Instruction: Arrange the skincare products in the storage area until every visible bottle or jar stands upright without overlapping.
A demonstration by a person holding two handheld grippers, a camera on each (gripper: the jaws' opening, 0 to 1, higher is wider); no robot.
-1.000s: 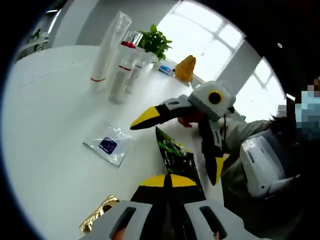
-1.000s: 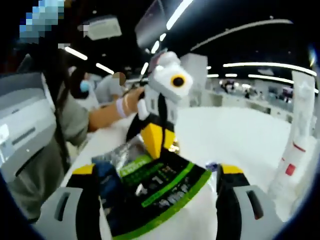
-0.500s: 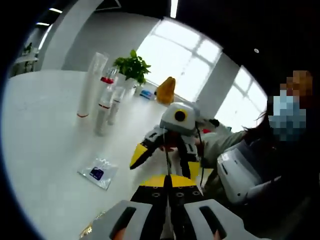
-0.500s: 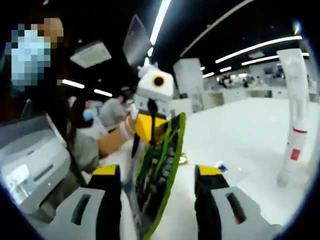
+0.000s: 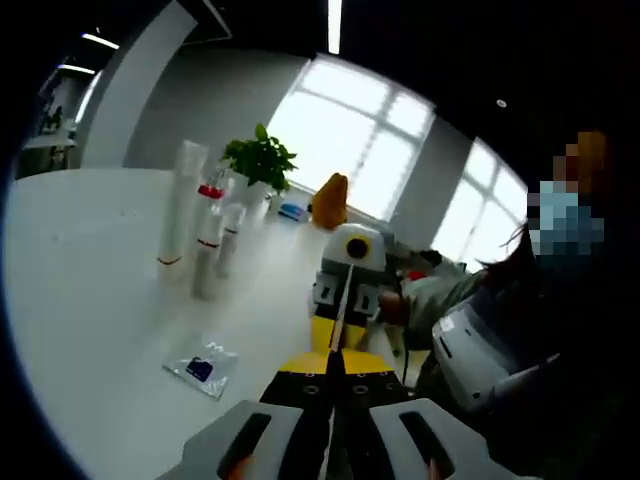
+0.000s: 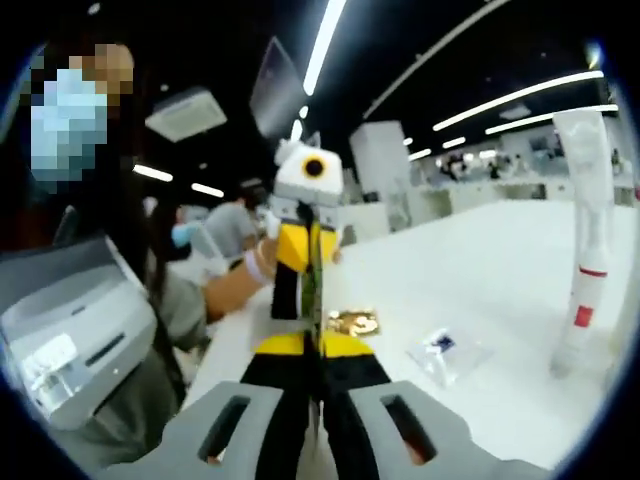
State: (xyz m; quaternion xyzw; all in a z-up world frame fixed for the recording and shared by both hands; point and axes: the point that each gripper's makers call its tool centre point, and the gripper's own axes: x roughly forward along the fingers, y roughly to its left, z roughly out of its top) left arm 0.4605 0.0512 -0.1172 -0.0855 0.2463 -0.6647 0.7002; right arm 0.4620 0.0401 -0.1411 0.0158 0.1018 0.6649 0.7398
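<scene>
Pinching a thin sachet edge-on between two grippers

Looking along the left gripper (image 5: 335, 372) in the left gripper view, its yellow-tipped jaws stand together at bottom centre, clamped on a thin sheet seen edge-on, apparently the dark green sachet (image 5: 337, 335); the right gripper (image 5: 338, 328) faces it just above, at frame centre, its jaws also together on the same edge; on the white table (image 5: 90, 300) at left, tall clear tubes (image 5: 181, 221) stand upright in a close group, with a small clear packet (image 5: 203, 368) lying flat at lower left; a potted plant (image 5: 258, 165) sits behind the tubes.

In the right gripper view, the right gripper (image 6: 310, 345) has its jaws closed at bottom centre on the sachet (image 6: 314, 285), which rises as a thin green line to the left gripper (image 6: 300, 262); a gold packet (image 6: 352, 322) and the clear packet (image 6: 440, 347) lie flat right of centre; a white tube (image 6: 588, 230) stands at far right.

The sachet looks light, floppy and slick; it would likely sag or slide, so a hold near a sealed edge seems safest; the tubes look tall, light and easily toppled, best taken low on the body.
</scene>
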